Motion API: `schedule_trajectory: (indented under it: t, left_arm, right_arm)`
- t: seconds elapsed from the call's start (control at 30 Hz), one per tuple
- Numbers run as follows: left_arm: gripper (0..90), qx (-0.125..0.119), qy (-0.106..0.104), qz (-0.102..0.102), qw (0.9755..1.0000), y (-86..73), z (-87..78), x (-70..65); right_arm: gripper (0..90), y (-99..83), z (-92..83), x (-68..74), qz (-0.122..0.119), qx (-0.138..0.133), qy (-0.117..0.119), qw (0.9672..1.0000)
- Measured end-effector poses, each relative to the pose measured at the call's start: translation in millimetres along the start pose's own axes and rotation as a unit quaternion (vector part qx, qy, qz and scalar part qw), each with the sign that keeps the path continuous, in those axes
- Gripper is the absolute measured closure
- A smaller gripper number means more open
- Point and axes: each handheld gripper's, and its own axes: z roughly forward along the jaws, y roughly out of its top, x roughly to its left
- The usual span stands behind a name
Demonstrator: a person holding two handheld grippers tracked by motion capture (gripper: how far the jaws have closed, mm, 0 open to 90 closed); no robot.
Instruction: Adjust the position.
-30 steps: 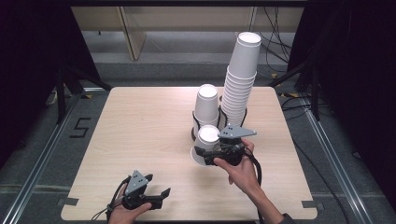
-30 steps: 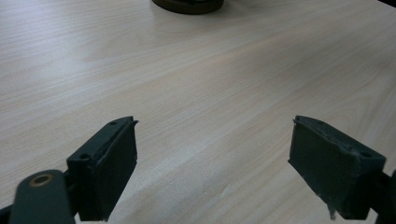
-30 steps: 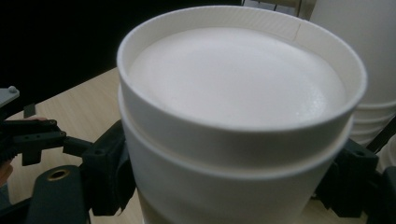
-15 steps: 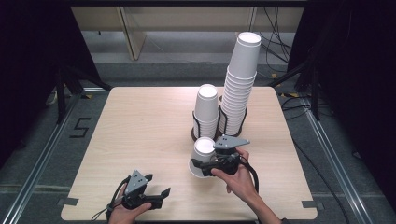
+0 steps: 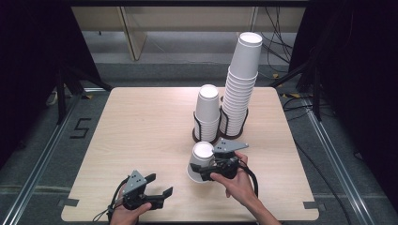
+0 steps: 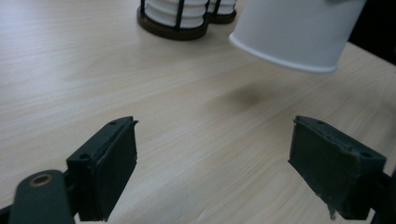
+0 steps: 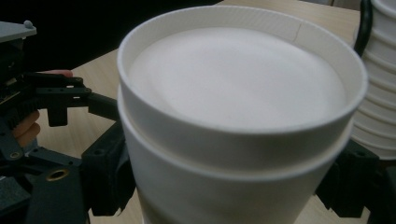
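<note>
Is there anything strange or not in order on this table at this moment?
Yes. The held cup looks like two upside-down cups nested together, with a second rim just under the top one. The right gripper clamps it, tilted above the table. The tall stack leans slightly.

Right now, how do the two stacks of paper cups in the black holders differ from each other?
The right stack is much taller, with many cups, while the left stack is short, with only a few. The right stack rises far above its holder; the left stack rises less above its holder. The right stack leans slightly; the left stands straighter. Both are white cups, upside down, side by side on the table.
</note>
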Motion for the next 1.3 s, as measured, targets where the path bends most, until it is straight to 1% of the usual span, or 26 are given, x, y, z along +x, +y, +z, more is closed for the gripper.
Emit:
schedule_trajectory:
  t: [0.1, 0.13, 0.17, 0.2, 0.23, 0.27, 0.3, 0.33, 0.37, 0.43, 0.47, 0.57, 0.6, 0.67, 0.7, 0.73, 0.77, 0.8, 0.83, 0.87, 0.9, 0.97, 1.0, 1.03, 1.17, 1.3]
  left_arm:
    - [14.6, -0.029, -0.026, 0.002, 0.9992, 3.0, 3.2, -6.6]
    - [14.6, -0.034, -0.036, 0.01, 0.9987, 3.8, 3.9, -9.2]
    - [14.6, -0.035, -0.041, 0.021, 0.9983, 4.4, 4.4, -11.9]
    - [14.6, -0.042, -0.045, 0.03, 0.9976, 4.7, 5.6, -14.2]
    - [14.6, -0.042, -0.045, 0.03, 0.9976, 4.7, 5.6, -14.2]
    - [14.6, -0.053, -0.049, 0.035, 0.9968, 5.0, 6.3, -17.5]
    - [14.6, -0.061, -0.051, 0.051, 0.9955, 6.3, 5.4, -18.9]
    - [14.6, -0.064, -0.048, 0.053, 0.9954, 7.4, 5.0, -20.0]
    - [14.6, -0.064, -0.048, 0.053, 0.9954, 7.4, 5.0, -20.0]
    - [14.6, -0.069, -0.06, 0.053, 0.9944, 8.3, 8.3, -19.5]
    - [14.6, -0.064, -0.059, 0.053, 0.9947, 8.2, 9.8, -20.2]
    - [14.6, -0.059, -0.059, 0.054, 0.995, 7.8, 13.4, -22.2]
    - [14.6, -0.064, -0.07, 0.054, 0.994, 7.4, 16.6, -22.9]
    - [14.6, -0.064, -0.076, 0.065, 0.9929, 7.4, 19.9, -25.5]
    - [14.6, -0.056, -0.073, 0.07, 0.9933, 7.7, 19.7, -26.7]
    - [14.6, -0.063, -0.081, 0.068, 0.9924, 7.0, 22.3, -27.5]
    - [14.6, -0.053, -0.071, 0.073, 0.9934, 7.2, 21.7, -28.1]
    - [14.6, -0.053, -0.071, 0.073, 0.9934, 7.2, 21.7, -28.1]
    - [14.6, -0.059, -0.073, 0.072, 0.993, 6.8, 24.0, -28.1]
    - [14.5, -0.06, -0.072, 0.068, 0.9933, 7.0, 25.4, -28.0]
    - [13.5, -0.055, -0.066, 0.069, 0.9939, 7.6, 24.5, -27.9]
    - [11.7, -0.059, -0.067, 0.069, 0.9937, 7.7, 25.5, -27.7]
    - [10.4, -0.063, -0.07, 0.07, 0.9931, 7.7, 26.8, -27.6]
    - [8.6, -0.058, -0.064, 0.071, 0.9937, 7.9, 26.4, -28.3]
    - [2.1, -0.065, -0.066, 0.083, 0.9922, 8.0, 29.6, -29.9]
    - [0.0, -0.063, -0.06, 0.097, 0.9914, 8.6, 30.4, -32.2]
  right_arm:
    - [20.1, 1.2, 2.8, 3.4, 0.001, -0.006, 0.005, 1.0]
    - [20.2, 1.7, 3.7, 4.2, -0.001, -0.003, 0.009, 1.0]
    - [20.2, 1.9, 3.8, 6.0, 0.001, -0.001, 0.005, 1.0]
    - [20.1, 2.2, 5.5, 6.7, -0.007, -0.005, 0.013, 0.9999]
    - [20.1, 2.2, 5.5, 6.7, -0.007, -0.005, 0.013, 0.9999]
    - [20.2, 2.1, 7.4, 7.9, -0.013, -0.011, 0.015, 0.9998]
    - [20.1, 2.4, 8.6, 12.7, -0.005, -0.008, 0.025, 0.9996]
    - [20.1, 3.0, 8.2, 13.4, -0.014, -0.006, 0.02, 0.9997]
    - [20.1, 3.2, 9.0, 15.9, -0.008, -0.004, 0.026, 0.9996]
    - [20.2, 4.0, 10.0, 19.6, -0.009, -0.005, 0.031, 0.9995]
    - [20.2, 4.4, 10.9, 20.5, -0.015, -0.009, 0.034, 0.9993]
    - [20.2, 5.7, 12.0, 24.3, -0.016, -0.012, 0.044, 0.9988]
    - [20.2, 5.7, 12.0, 24.3, -0.016, -0.012, 0.044, 0.9988]
    - [20.3, 6.7, 11.7, 28.0, -0.021, -0.009, 0.043, 0.9988]
    - [20.3, 6.5, 12.8, 28.7, -0.018, -0.012, 0.053, 0.9984]
    - [20.3, 6.7, 13.3, 29.1, -0.021, -0.013, 0.056, 0.9981]
    - [20.4, 6.6, 13.5, 29.9, -0.02, -0.012, 0.059, 0.998]
    - [20.4, 6.6, 13.5, 29.9, -0.02, -0.012, 0.059, 0.998]
    - [20.4, 6.8, 12.5, 30.7, -0.023, -0.007, 0.051, 0.9984]
    - [20.5, 6.4, 14.1, 32.1, -0.02, -0.01, 0.062, 0.9978]
    - [20.5, 6.4, 14.4, 32.6, -0.021, -0.01, 0.064, 0.9977]
    - [20.6, 6.6, 13.3, 34.1, -0.024, -0.005, 0.056, 0.9981]
    - [20.6, 6.5, 14.7, 34.4, -0.023, -0.009, 0.066, 0.9975]
    - [20.6, 6.7, 14.6, 35.1, -0.021, -0.011, 0.067, 0.9974]
    - [20.7, 7.7, 13.7, 38.2, -0.011, -0.014, 0.08, 0.9966]
    - [20.7, 8.6, 14.2, 43.3, -0.011, -0.015, 0.09, 0.9957]
